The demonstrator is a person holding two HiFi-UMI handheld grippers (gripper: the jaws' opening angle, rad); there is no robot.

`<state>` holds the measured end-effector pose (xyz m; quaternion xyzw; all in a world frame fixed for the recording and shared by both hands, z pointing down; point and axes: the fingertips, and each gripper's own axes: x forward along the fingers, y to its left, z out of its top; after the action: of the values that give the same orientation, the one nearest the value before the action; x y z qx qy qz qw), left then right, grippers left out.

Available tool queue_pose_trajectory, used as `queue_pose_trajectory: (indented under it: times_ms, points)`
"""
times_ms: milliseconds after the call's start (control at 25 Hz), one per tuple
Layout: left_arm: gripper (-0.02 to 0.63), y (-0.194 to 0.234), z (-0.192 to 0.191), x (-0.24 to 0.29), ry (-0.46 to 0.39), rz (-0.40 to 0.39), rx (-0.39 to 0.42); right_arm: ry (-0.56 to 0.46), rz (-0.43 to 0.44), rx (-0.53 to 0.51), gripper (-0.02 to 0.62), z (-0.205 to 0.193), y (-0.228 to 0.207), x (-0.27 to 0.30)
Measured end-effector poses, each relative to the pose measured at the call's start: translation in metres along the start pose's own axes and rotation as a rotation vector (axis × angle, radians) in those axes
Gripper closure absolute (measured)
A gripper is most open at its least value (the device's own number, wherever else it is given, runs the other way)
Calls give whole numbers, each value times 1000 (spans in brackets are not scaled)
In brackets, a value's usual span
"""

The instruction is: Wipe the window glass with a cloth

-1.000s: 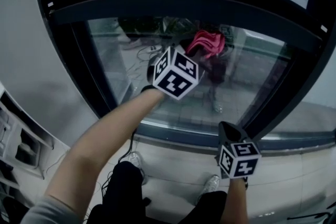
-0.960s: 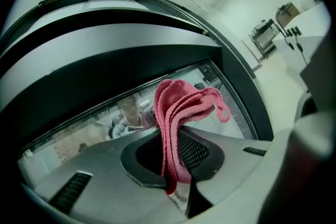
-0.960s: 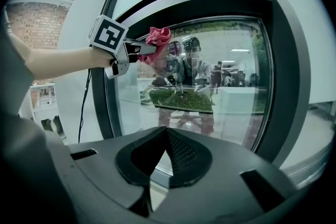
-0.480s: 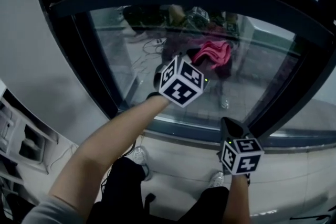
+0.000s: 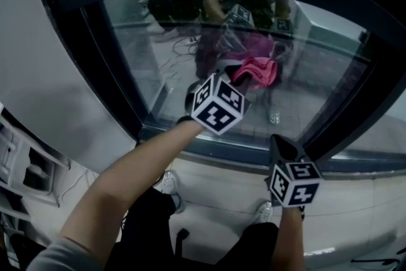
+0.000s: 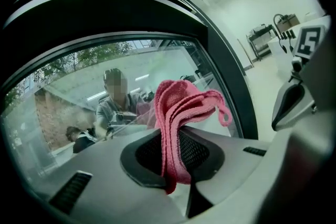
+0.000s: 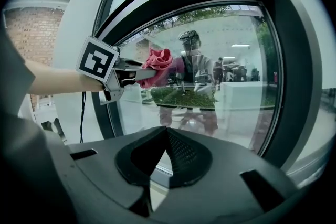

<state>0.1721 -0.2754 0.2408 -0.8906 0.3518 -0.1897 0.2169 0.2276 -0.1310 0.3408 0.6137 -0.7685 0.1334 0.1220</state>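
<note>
The pink cloth (image 6: 181, 107) is pinched between the jaws of the left gripper (image 6: 176, 161). They are clenched on its lower folds, and the rest stands up past the tips in a bunched wad with a small loop hanging off to the right. In the head view the cloth (image 5: 257, 70) sits toward the middle of the lower pane of window glass (image 5: 158, 54). From the right gripper view the wad (image 7: 157, 60) lies up against the pane, though how firmly it bears on it cannot be told.

The left gripper (image 5: 236, 80) reaches away from the person toward the glass, its marker cube nearest the camera and a bare forearm (image 5: 127, 181) stretched out behind it. The glass carries a dim reflection of the person and the cloth.

The right gripper (image 5: 279, 144) hangs lower and to the right, near the bottom right corner of the pane and apart from the cloth. Its jaws (image 7: 165, 157) are closed together with nothing between them.

A dark window frame (image 5: 108, 66) runs round the pane, with a heavy crossbar along the top and a sloping bar on the right. Below the frame is a pale sill (image 5: 222, 178). Nearer the person are dark trousers and two light shoes (image 5: 168, 184) on the floor.
</note>
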Motion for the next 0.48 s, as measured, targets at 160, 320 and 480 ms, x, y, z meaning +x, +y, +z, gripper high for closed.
queue_pose_trajectory:
  times_ms: [160, 320, 480]
  points:
    - [548, -9, -15, 2, 9, -16, -26, 4, 0, 0, 595, -4, -2, 4]
    - [548, -16, -27, 5, 10, -26, -47, 16, -2, 4, 595, -8, -6, 12]
    - [548, -24, -39, 9, 16, -44, -68, 23, -2, 8, 595, -13, -8, 18]
